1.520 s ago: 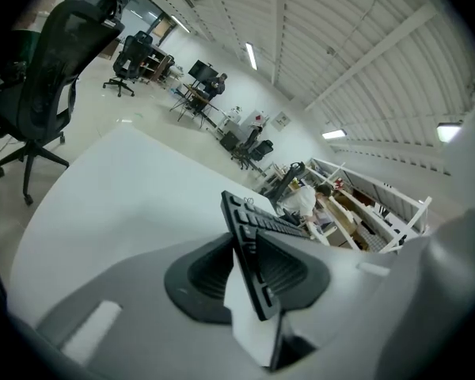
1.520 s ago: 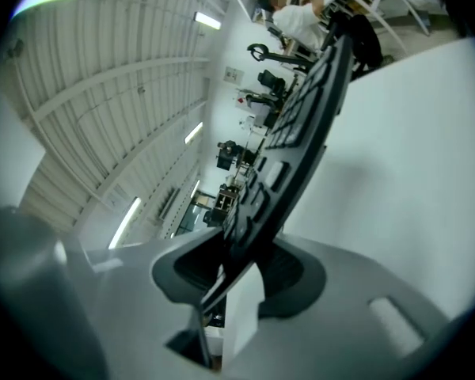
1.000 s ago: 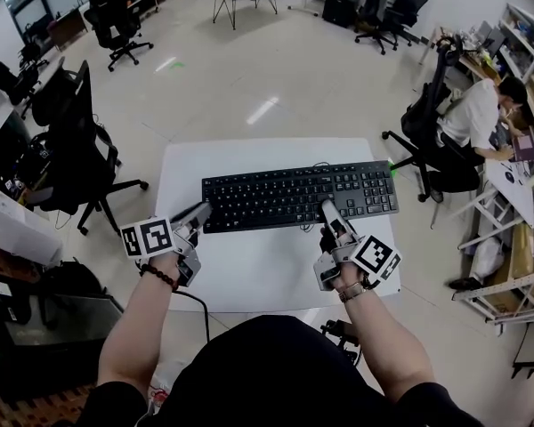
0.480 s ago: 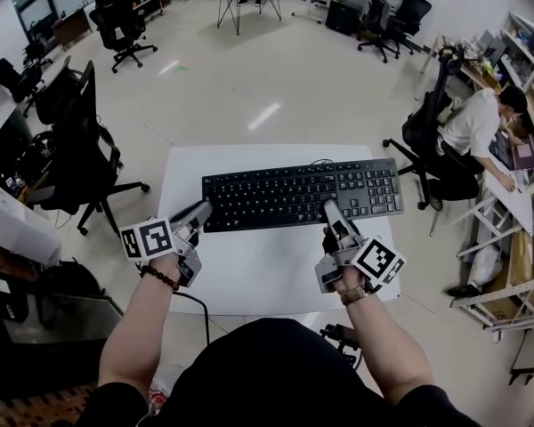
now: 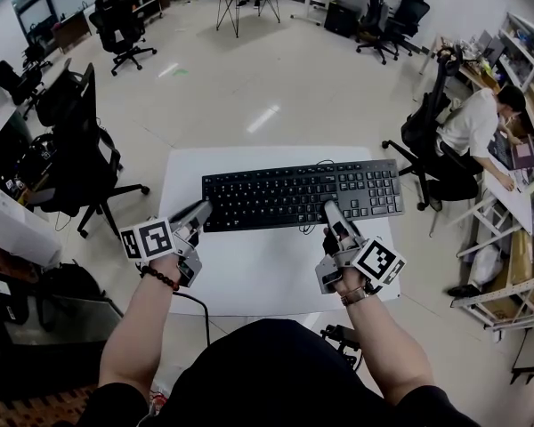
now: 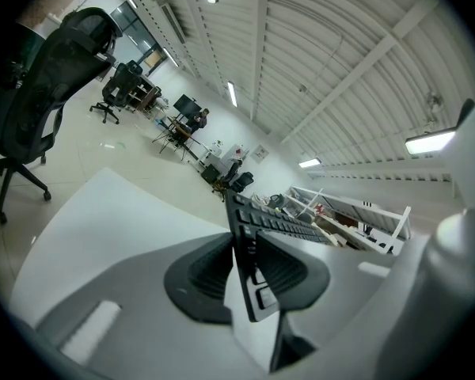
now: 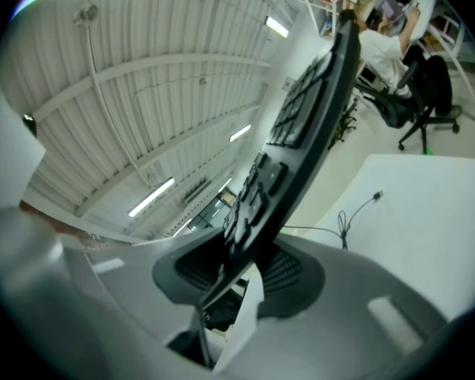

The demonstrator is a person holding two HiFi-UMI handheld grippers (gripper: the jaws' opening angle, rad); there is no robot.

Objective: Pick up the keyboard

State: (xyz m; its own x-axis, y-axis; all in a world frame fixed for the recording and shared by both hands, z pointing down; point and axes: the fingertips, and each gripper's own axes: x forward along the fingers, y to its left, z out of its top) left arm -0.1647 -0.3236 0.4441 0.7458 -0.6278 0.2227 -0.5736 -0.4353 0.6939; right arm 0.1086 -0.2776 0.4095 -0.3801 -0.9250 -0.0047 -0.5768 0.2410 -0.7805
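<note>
1. A head view looks steeply down on a white tabletop (image 5: 249, 274) in an open office with a pale floor. A black full-size keyboard (image 5: 301, 196) lies lengthwise across the far half of the tabletop.
2. The left claw (image 5: 198, 213) is at the keyboard's near left corner. The left gripper view shows its two dark pads closed on the thin end of the keyboard, which stands between them like a blade.
3. The right claw (image 5: 331, 212) is at the keyboard's near edge, right of centre and below the gap before the number pad. In the right gripper view its pads pinch that edge — not fully together, only as far as the keyboard's thickness allows.
4. In the right gripper view a gap shows between the keyboard's underside and the tabletop, and a thin cable (image 7: 356, 212) trails loose on the white surface.
5. Each claw carries a white cube with black square markers, and the person's bare forearms reach in from the bottom of the head view.
6. A black office chair (image 5: 76, 140) stands left of the tabletop — to the right, a seated person (image 5: 481, 118) in a white top faces a cluttered desk.
</note>
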